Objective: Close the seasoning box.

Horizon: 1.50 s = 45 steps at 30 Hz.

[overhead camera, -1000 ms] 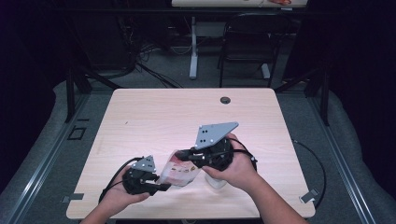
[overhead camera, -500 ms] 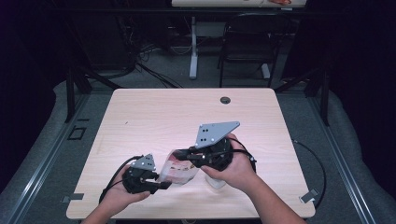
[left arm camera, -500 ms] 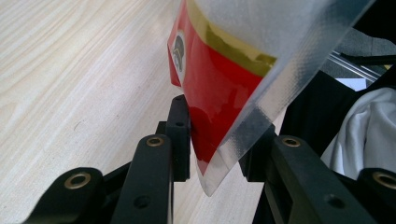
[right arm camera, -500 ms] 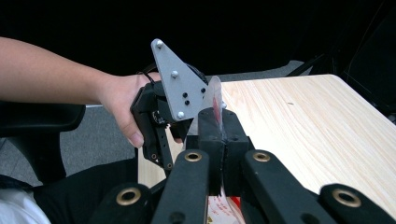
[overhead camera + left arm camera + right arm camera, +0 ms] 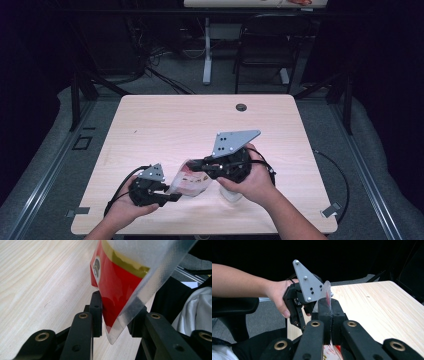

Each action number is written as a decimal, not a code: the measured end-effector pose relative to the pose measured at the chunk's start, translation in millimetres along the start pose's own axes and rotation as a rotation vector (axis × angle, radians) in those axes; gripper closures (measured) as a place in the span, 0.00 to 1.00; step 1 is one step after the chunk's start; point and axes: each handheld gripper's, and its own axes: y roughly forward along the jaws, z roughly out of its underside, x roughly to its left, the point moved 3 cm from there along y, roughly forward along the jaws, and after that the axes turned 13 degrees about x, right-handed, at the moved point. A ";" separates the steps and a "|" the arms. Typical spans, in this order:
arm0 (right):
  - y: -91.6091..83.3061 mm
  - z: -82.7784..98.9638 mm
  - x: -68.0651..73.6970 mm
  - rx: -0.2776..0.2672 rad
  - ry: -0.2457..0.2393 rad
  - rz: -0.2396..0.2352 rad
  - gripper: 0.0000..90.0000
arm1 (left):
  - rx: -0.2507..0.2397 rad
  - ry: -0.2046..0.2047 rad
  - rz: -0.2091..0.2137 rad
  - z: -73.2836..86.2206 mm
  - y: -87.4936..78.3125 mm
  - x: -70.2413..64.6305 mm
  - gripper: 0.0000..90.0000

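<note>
Item: rectangular table point(image 5: 165, 125) with a pale, light-wood-grain top and rounded corners. Fitted: one small dark round grommet point(image 5: 241, 107) near the far edge, well beyond both tongs. Resting on top: a small white object point(image 5: 231, 194), partly hidden, directly below the right-hand tong, near the front edge.

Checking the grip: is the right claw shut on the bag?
Shut: the right claw's pads pinch the clear bag's edge.
</note>
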 end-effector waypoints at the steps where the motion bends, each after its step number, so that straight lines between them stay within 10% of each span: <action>1: -0.2 0.8 -0.8 -0.004 0.003 -0.003 1.00 | 0.004 0.001 -0.002 0.1 -0.8 0.0 0.78; 45: -5.4 28.4 -17.2 0.000 0.090 0.005 0.99 | 0.091 0.014 -0.017 0.0 -26.3 5.2 0.81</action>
